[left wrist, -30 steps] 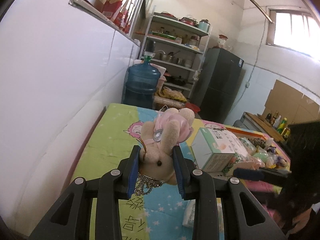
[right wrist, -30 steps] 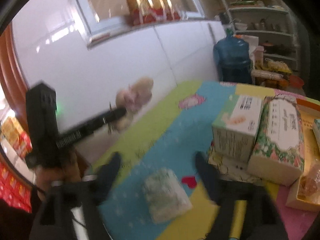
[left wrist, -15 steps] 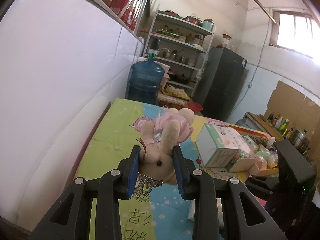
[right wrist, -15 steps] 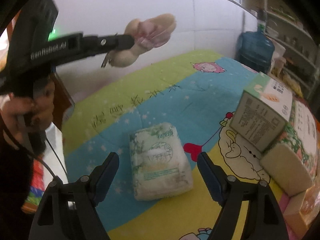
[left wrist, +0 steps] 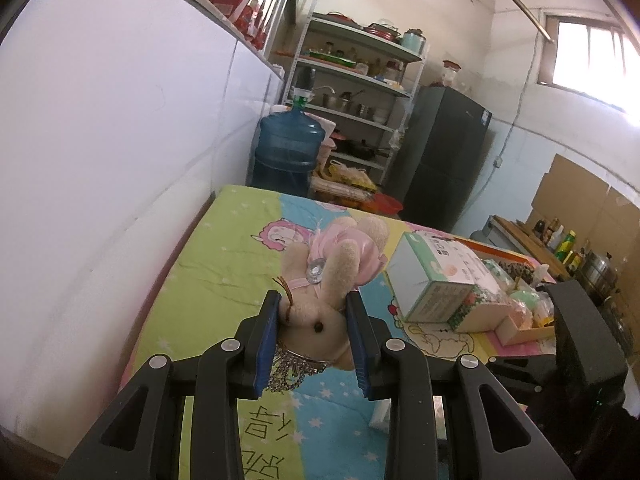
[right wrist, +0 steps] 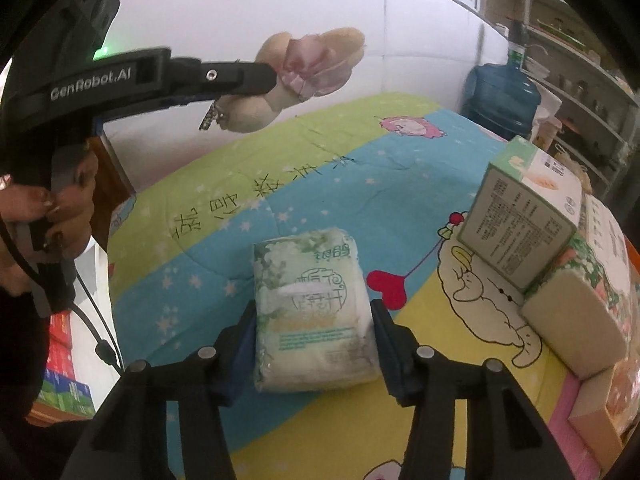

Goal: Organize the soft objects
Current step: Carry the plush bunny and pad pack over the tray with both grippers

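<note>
One plush toy (left wrist: 329, 280), one tissue pack (right wrist: 312, 312), two boxes (right wrist: 524, 216).

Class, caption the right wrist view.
Right gripper closing around tissue pack; left gripper holds plush bunny aloft.

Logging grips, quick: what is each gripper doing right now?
Left gripper: closed on the plush toy, held above the bed.
Right gripper: closing around the tissue pack, which lies on the bed.
</note>
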Tool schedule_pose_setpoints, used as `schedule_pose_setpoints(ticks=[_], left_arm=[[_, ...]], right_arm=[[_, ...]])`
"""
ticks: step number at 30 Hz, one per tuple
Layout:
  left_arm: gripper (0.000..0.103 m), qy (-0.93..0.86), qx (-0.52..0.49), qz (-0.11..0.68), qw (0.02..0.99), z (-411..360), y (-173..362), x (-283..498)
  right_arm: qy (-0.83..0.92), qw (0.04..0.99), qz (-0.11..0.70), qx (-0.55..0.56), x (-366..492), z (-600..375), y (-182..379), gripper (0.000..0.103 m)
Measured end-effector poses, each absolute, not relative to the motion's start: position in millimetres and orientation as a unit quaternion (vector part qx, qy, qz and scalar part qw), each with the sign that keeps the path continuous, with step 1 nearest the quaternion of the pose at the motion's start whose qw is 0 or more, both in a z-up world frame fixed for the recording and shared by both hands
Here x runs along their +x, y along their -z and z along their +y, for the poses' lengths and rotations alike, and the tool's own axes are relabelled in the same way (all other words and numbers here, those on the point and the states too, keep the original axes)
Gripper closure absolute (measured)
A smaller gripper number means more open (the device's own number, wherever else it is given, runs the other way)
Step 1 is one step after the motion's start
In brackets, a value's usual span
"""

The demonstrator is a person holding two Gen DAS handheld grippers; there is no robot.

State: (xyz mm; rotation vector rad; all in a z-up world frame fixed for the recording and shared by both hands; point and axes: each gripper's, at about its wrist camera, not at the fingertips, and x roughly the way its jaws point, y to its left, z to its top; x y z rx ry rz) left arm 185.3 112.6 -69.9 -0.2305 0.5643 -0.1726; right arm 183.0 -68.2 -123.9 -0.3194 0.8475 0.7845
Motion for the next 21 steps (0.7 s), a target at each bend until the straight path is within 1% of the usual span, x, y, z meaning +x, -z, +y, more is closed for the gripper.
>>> schedule_pose_setpoints(ticks=[7,21], left_arm=[[0.070,0.100,-0.108,0.274,0.951,102,66,183],[0.070,0.163,-0.086,0.268,0.946,47,54,174]], right_arm=[[-0.354,0.848,0.375,-0.122,170,-94,103,0.050],[-0.286,0.887,0.351,-0.094,140,-165,70,0.050]])
